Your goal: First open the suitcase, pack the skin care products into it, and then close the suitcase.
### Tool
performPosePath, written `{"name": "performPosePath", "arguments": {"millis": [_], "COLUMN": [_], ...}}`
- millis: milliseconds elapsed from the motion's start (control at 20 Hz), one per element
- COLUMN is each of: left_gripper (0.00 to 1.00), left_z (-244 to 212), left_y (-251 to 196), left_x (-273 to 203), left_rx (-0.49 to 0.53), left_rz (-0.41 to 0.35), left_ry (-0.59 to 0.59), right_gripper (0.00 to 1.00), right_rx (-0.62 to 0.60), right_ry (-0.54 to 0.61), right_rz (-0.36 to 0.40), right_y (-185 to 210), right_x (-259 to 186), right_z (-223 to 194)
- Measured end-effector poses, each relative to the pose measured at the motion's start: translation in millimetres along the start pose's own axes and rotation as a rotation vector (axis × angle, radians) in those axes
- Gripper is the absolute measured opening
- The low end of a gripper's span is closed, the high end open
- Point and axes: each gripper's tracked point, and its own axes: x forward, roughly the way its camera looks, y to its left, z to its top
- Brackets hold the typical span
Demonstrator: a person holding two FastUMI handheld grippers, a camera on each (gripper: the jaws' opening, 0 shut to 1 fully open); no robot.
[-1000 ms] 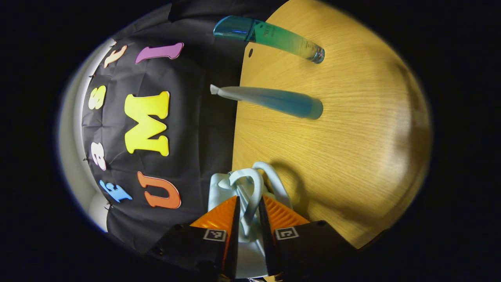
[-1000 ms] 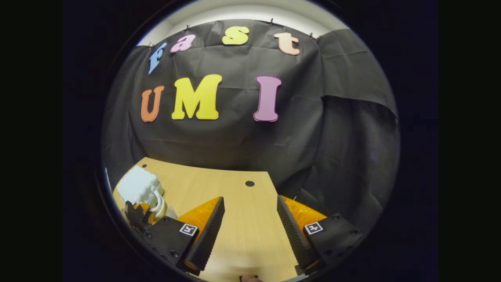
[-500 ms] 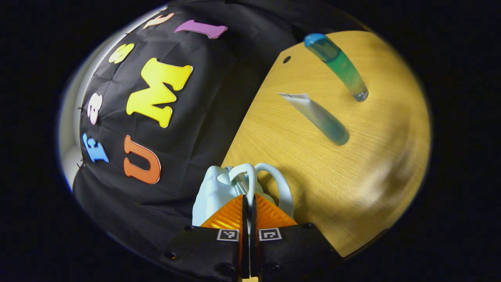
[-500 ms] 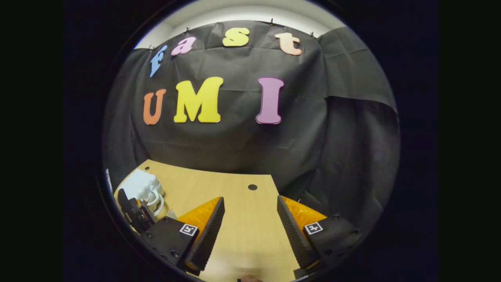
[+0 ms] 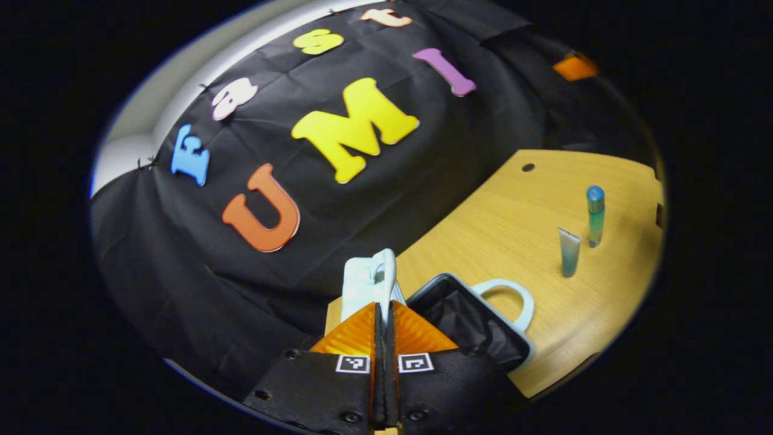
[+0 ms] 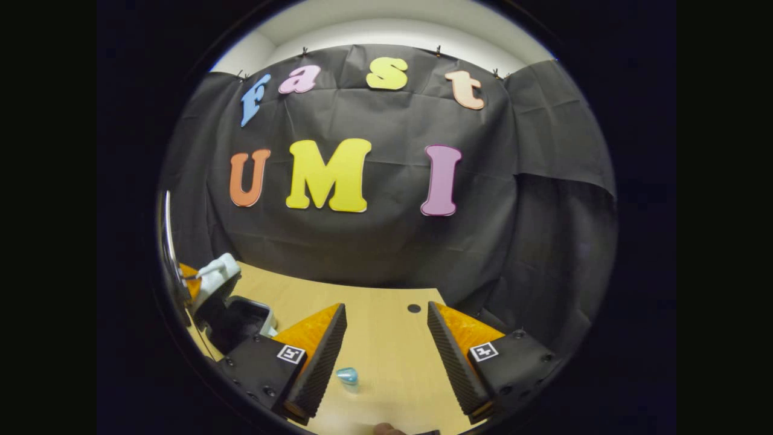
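Note:
My left gripper (image 5: 383, 308) is shut on the pale blue handle (image 5: 386, 272) of the small suitcase's lid (image 5: 362, 284), which stands raised. Beside it the suitcase's base (image 5: 468, 320) lies open on the table, showing a black lining and its own loop handle (image 5: 510, 290). Farther right stand a green bottle with a blue cap (image 5: 595, 214) and a blue-green tube (image 5: 569, 251). My right gripper (image 6: 386, 338) hovers open over the table. The bottle's blue cap (image 6: 347, 376) shows between its fingers. The open suitcase (image 6: 238, 314) and the left gripper (image 6: 188, 284) are at its far left.
The wooden table (image 5: 501, 229) ends at the black cloth wall behind it and has a small round hole (image 6: 414, 308) near its back edge. Bare wood (image 6: 386, 362) lies under the right gripper. An orange shape (image 5: 574, 66) sits at the upper right edge.
The left gripper closed on the lid's handle and swung the lid up, so the suitcase now stands open with its black inside showing. The right gripper tilted slightly and stayed open.

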Motion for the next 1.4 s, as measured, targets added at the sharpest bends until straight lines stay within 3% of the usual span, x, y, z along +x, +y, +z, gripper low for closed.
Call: {"name": "performPosePath", "arguments": {"millis": [150, 400, 550, 850, 1050, 1200, 1300, 1400], "left_gripper": [0.03, 0.03, 0.03, 0.03, 0.03, 0.00, 0.05, 0.13], "left_z": [-25, -103, -178, -327, -389, -401, -398, -399], "left_y": [69, 157, 193, 179, 139, 142, 144, 144], "left_x": [-4, 14, 32, 59, 85, 90, 85, 83], "left_rx": [-0.255, -0.420, -0.543, -0.792, -0.977, -1.153, -1.270, -1.303], "left_rz": [0.014, 0.048, 0.089, 0.088, 0.022, -0.016, -0.019, -0.002], "left_ry": [-0.017, -0.002, 0.075, 0.272, 0.356, 0.309, 0.294, 0.293], "right_gripper": [0.80, 0.79, 0.80, 0.80, 0.80, 0.80, 0.80, 0.79], "right_rx": [-0.021, -0.047, -0.029, -0.089, -0.125, -0.123, -0.127, -0.129], "right_ry": [-0.018, -0.001, -0.008, -0.019, -0.009, 0.010, 0.005, 0.005], "right_rz": [-0.006, -0.021, -0.020, -0.049, -0.040, -0.040, -0.038, -0.031], "right_y": [37, 86, 110, 134, 145, 144, 143, 141], "right_x": [-5, -13, -25, -39, -50, -57, -60, -61], "right_z": [6, 6, 15, 23, 18, 16, 19, 18]}}
